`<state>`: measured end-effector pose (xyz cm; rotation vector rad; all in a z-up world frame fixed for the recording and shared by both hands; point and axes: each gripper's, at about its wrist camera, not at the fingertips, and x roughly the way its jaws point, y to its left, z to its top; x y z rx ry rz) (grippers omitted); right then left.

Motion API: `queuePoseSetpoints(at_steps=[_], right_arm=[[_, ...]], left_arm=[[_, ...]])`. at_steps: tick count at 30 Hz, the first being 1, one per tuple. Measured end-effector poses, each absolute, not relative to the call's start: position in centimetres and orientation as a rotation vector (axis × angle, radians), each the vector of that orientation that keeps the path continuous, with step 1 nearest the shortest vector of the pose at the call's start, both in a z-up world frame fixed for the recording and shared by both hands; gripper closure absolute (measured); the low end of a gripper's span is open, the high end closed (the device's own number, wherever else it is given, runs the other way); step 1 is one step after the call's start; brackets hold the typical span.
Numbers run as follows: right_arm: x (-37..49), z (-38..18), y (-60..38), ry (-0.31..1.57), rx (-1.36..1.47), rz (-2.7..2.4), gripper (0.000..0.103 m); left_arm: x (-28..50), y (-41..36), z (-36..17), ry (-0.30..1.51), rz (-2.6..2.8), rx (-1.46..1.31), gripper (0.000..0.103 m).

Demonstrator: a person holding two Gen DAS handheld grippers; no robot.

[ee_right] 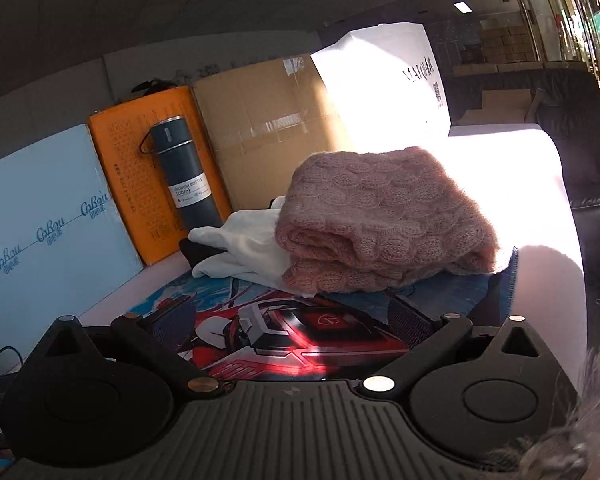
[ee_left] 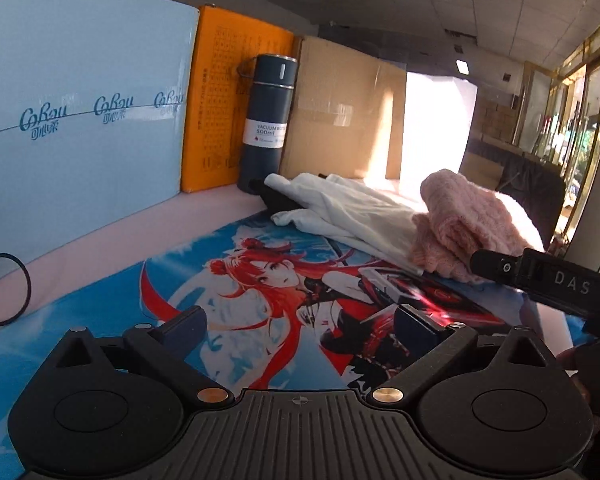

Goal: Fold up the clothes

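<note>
White garment (ee_right: pixel 244 248) partly under pink sweater (ee_right: pixel 384 216)

We see the sweater (ee_right: pixel 384 220) centre frame on the mat (ee_right: pixel 300 332), shirt (ee_right: pixel 244 248) left, bottle (ee_right: pixel 188 176) behind.

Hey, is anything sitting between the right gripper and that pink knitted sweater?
Nothing visible does. Only bare printed mat lies between the open right gripper and the folded pink sweater; the white garment lies off to its left.
</note>
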<state>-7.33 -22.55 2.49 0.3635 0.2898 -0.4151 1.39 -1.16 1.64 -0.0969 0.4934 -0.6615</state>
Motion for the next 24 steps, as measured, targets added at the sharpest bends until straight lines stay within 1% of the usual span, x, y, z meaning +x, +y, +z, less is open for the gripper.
queuePoseSetpoints(at_steps=[2, 4, 12, 17, 24], right_arm=[[-7.2, 2.5, -22.8, 0.242, 0.368, -0.534, 0.000], [-7.1, 2.5, -22.6, 0.208, 0.356, -0.619, 0.000], [-7.0, 1.9, -19.8, 0.097, 0.135, -0.731, 0.000], [-6.6, 1.9, -19.2, 0.110, 0.086, -0.714, 0.000], [-6.4, 1.5, -20.9, 0.163, 0.201, -0.675, 0.000]], left_arm=[[1.5, -0.9, 1.1, 0.472, -0.658, -0.221, 0.000], [1.6, -1.3, 0.7, 0.467, -0.656, -0.257, 0.000], [0.0, -2.1, 1.5, 0.263, -0.574, -0.134, 0.000], [-0.4, -2.5, 1.8, 0.150, -0.439, -0.067, 0.000], [-1.3, -2.5, 1.7, 0.119, -0.465, 0.000, 0.000]])
